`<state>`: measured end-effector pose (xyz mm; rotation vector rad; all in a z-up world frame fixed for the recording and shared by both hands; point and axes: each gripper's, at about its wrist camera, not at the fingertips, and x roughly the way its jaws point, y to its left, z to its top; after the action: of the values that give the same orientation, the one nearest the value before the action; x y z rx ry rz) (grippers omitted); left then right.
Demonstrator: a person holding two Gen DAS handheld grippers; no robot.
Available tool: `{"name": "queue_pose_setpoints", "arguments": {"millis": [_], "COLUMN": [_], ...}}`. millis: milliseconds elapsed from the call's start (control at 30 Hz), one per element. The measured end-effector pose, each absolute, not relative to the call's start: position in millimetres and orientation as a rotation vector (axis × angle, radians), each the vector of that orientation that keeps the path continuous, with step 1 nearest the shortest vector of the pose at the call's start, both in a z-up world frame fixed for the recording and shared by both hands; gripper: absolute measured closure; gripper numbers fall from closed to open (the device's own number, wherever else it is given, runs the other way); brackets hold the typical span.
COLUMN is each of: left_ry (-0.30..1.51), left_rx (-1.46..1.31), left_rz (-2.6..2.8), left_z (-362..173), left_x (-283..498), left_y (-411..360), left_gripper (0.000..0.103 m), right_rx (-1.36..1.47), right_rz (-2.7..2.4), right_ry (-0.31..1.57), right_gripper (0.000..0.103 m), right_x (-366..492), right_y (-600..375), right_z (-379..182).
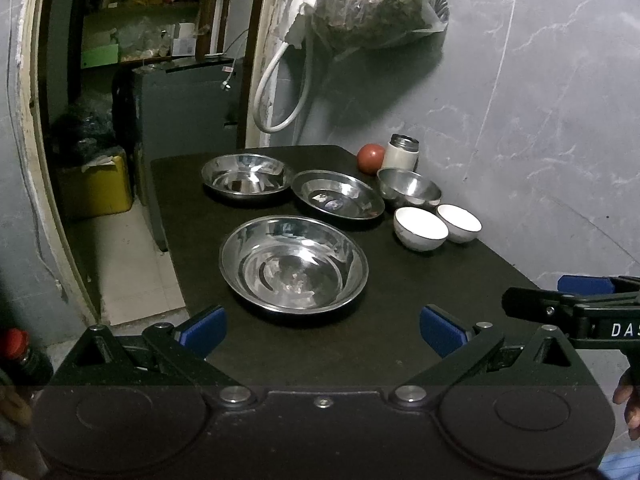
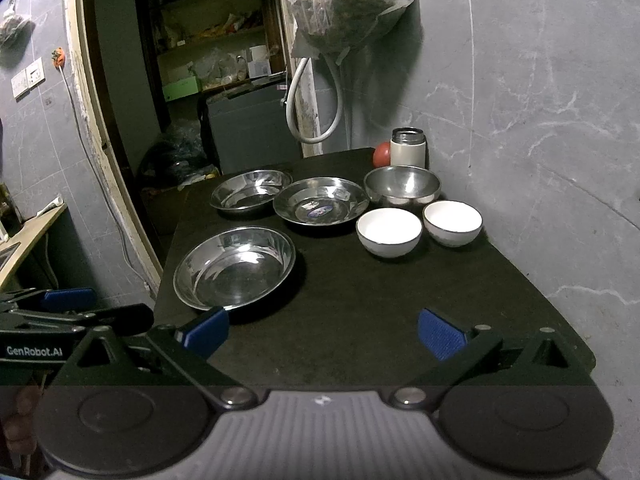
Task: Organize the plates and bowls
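Nothing is gripped yet. Both the left gripper (image 1: 320,332) and right gripper (image 2: 322,332) are held spread wide, empty, just short of the nearest steel plate (image 1: 293,264), seemingly readied for stacking.

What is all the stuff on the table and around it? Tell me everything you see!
Steel plates: 3, silver; near one in front, two behind it.
Steel bowl: 1, silver, back right.
Small bowls: 2, white, side by side, right of the plates.
Jar: 1, white with metal top, far corner by the wall.
Round red thing: 1, left of the jar.
Table: 1, black.
Bag: 1, clear plastic, hanging above.
Hose: 1, white, looped by the doorway.
Left gripper: black with blue pads, open.
Right gripper: same, open.
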<state>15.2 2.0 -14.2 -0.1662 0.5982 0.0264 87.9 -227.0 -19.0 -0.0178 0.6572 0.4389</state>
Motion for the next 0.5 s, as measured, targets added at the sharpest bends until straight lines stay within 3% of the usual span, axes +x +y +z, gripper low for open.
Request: {"name": "queue_pose_setpoints", "arguments": {"millis": [500], "left_ry": [0.626], "left_rx": [-0.155], "left_rz": [0.041], "left_z": [-15], "left_x": [26], "left_y": [-2], "left_gripper": [0.001], "right_rx": [-0.019], "right_rz": [0.443], "right_ry": [0.668], "right_gripper": [0.0], "right_x": [94], "right_y": [-230], "right_z": [-21]}}
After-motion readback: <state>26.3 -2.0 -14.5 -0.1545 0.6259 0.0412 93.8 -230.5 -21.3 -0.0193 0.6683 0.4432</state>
